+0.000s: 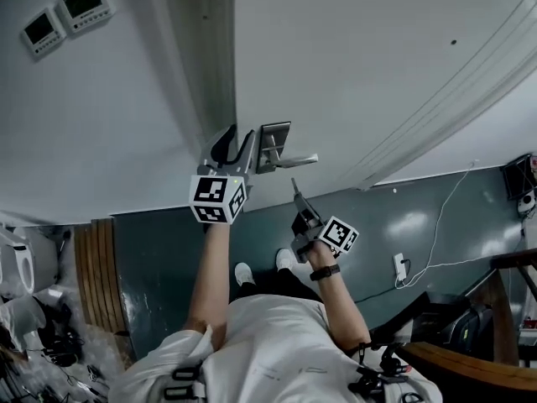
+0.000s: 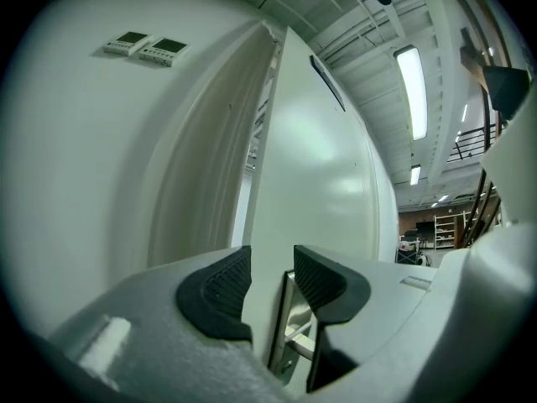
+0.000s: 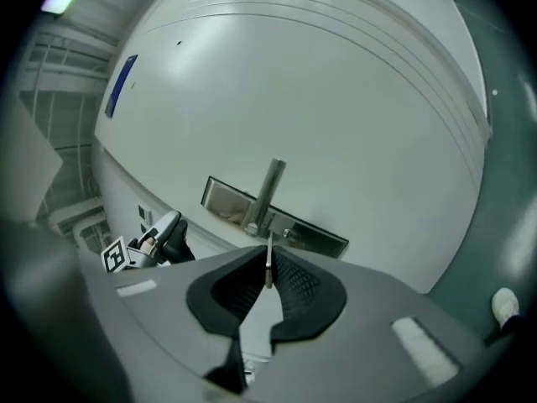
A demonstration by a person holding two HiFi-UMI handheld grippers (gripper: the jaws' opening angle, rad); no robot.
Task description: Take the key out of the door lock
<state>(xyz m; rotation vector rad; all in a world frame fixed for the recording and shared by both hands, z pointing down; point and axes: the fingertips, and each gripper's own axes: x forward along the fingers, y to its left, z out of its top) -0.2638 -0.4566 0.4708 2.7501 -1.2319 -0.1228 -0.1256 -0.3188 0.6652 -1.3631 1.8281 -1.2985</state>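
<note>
The white door (image 1: 361, 65) carries a metal lock plate (image 1: 274, 145) with a lever handle (image 1: 295, 159). My left gripper (image 1: 235, 145) clamps the door's edge beside that plate; in the left gripper view the door edge (image 2: 268, 225) fills the gap between the pads of the left gripper (image 2: 270, 280). My right gripper (image 1: 299, 212) is shut on a thin metal key (image 1: 294, 188), held below the handle and apart from the door. In the right gripper view the key (image 3: 268, 263) sticks out of the right gripper (image 3: 268, 282) toward the lock plate (image 3: 310, 235) and its lever (image 3: 267, 193).
Two wall control panels (image 1: 67, 15) hang left of the door frame. A white cable and a socket (image 1: 401, 265) lie on the green floor at right. Wooden furniture (image 1: 470, 363) stands at lower right, clutter (image 1: 42, 326) at lower left.
</note>
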